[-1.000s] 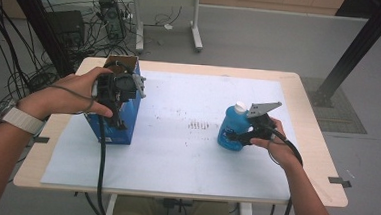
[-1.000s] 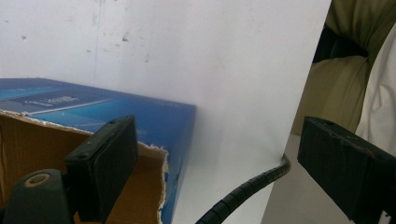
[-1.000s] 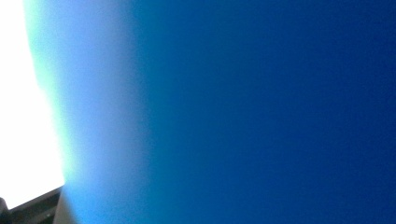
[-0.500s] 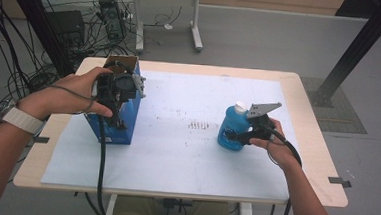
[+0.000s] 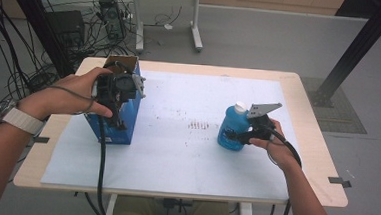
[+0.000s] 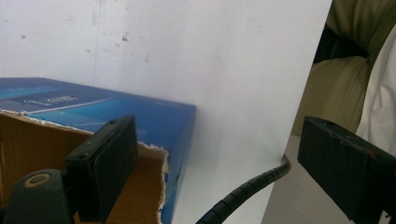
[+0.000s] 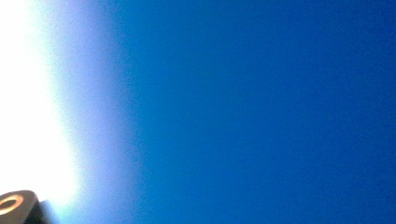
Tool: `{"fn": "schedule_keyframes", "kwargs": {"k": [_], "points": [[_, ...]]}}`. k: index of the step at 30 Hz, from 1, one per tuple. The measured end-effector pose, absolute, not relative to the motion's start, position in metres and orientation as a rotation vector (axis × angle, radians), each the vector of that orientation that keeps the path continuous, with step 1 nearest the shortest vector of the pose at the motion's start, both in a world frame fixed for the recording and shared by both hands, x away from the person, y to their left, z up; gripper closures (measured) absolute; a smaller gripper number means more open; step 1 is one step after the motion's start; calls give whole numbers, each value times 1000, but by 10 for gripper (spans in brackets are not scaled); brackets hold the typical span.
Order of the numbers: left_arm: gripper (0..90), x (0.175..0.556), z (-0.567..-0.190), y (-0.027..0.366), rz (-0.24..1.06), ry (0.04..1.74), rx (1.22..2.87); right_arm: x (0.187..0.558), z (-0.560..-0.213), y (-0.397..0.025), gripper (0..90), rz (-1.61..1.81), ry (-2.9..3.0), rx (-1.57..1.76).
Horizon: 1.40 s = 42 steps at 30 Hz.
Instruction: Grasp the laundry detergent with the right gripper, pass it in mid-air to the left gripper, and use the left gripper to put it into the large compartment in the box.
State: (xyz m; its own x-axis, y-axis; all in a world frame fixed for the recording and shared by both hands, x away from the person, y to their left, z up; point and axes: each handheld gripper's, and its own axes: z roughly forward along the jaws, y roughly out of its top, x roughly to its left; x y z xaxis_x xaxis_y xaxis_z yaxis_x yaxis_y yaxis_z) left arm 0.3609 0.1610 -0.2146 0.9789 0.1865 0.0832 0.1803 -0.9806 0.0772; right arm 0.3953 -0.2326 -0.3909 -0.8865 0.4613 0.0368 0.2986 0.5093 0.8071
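Standing upright on the white sheet (image 5: 175, 161) that covers the surface (image 5: 315, 160), the blue bottle (image 5: 230, 131) with its white cap sits at the right, well apart from the blue carton (image 5: 123, 123) at the left. The right hand-held gripper (image 5: 237, 135) presses against the bottle's side. Its own view is a blur of blue at point-blank range, so whether the jaws have closed on the bottle cannot be told. The left hand-held gripper (image 6: 219, 158) hangs above the carton's torn-open top, jaws spread wide: one jaw is over the brown cardboard inside, the other out past the carton's wall.

Risks, as judged:
- Bottle grasped low on a rounded body; a weak pinch could let it slip or tip on lifting.
- A sideways nudge from the right hand could topple the bottle, which is tall for its base.
- The left hand-held gripper's own cable (image 6: 243, 191) trails just beside the carton and could snag its ragged edge.
- Lowering the left jaws could crush the thin cardboard wall between them.

Between carton and bottle the sheet bears a patch of small reddish marks (image 5: 198, 124). Beyond the surface: floor cables and another desk's legs.
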Motion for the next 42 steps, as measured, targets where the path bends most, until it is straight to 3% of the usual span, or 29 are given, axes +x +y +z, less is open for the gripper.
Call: {"fn": "schedule_keyframes", "kwargs": {"k": [42], "points": [[131,362,-215,158,139,260,3063,395,-392,-233,433,1333,2563,653]]}}
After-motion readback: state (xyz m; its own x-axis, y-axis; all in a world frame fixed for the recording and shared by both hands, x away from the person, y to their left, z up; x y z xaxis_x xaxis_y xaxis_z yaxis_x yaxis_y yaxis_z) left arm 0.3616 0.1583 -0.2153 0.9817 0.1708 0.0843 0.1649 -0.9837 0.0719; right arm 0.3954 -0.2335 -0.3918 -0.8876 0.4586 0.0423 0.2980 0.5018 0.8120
